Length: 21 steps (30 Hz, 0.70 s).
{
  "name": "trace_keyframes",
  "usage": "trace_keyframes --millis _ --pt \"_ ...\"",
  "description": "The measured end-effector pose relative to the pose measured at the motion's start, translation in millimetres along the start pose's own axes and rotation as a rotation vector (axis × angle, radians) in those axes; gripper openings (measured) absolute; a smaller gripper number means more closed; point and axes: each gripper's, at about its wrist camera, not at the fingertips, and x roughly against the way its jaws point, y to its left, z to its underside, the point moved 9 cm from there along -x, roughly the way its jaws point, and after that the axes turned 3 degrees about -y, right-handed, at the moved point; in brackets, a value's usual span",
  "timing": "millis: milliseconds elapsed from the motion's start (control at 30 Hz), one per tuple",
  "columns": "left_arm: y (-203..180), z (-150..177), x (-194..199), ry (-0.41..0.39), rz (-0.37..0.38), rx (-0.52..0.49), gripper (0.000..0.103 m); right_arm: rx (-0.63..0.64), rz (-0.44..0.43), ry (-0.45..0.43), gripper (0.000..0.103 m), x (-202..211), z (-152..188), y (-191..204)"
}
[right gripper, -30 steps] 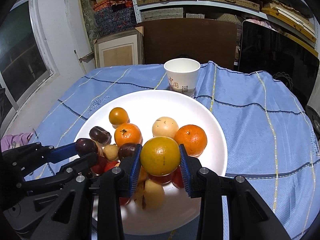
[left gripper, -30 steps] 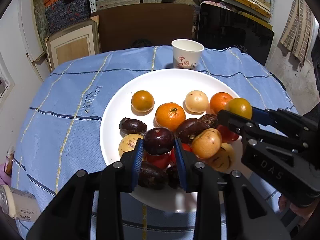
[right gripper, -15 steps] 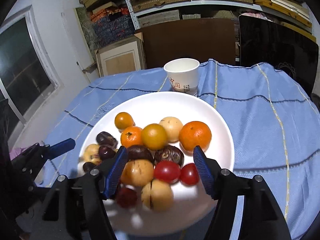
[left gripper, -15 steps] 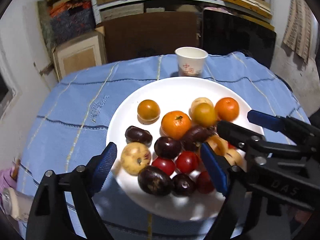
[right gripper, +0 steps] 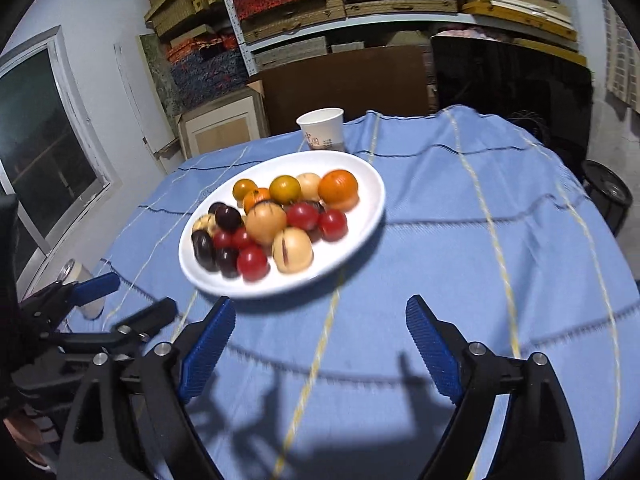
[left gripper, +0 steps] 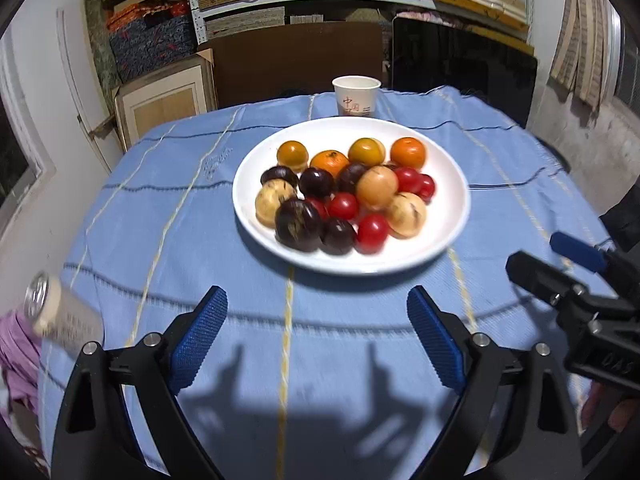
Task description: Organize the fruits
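You are holding both grippers back from the white plate (left gripper: 456, 200), over the bare blue tablecloth (left gripper: 168, 208), and neither is carrying anything. Your left gripper (left gripper: 316, 336) is spreading its jaws, which are standing wide apart with only cloth showing between the blue pads (left gripper: 198, 336); your right gripper (right gripper: 320, 344) is doing the same, opening with nothing in the gap. That emptiness is making sense given where the fruit is sitting: every piece in view is lying on the plate, gathered in a loose heap toward its middle. The orange and yellow-orange fruits (left gripper: 407, 153) are lining the far side nearest the paper cup (left gripper: 356, 95), the dark purple ones (left gripper: 298, 225) are bunching on the left, the small red tomatoes (left gripper: 343, 205) are filling the centre, and the pale tan fruits (left gripper: 377, 187) are resting among them, touching their neighbours. The plate's near rim is staying bare, probably because the pile is being built inward so nothing rolls off. The cup is standing upright just behind the plate, clear of your working side. At the left edge of the table a can-like object (left gripper: 52, 312) is sitting near purple fabric, too blurred to name more closely. Judging by the full plate, you are nearing the finish.
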Motion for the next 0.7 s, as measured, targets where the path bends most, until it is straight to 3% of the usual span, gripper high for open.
trace_keyframes --millis 67,333,700 --pt "-1 8 15 -0.01 0.006 0.01 0.096 -0.002 0.014 -0.01 0.091 13 8 -1" --pt "-5 37 58 -0.027 -0.004 0.012 0.097 0.025 0.061 -0.009 0.097 49 39 6" --pt "-5 64 73 -0.006 0.021 0.029 0.099 0.022 0.083 0.004 0.1 68 65 5"
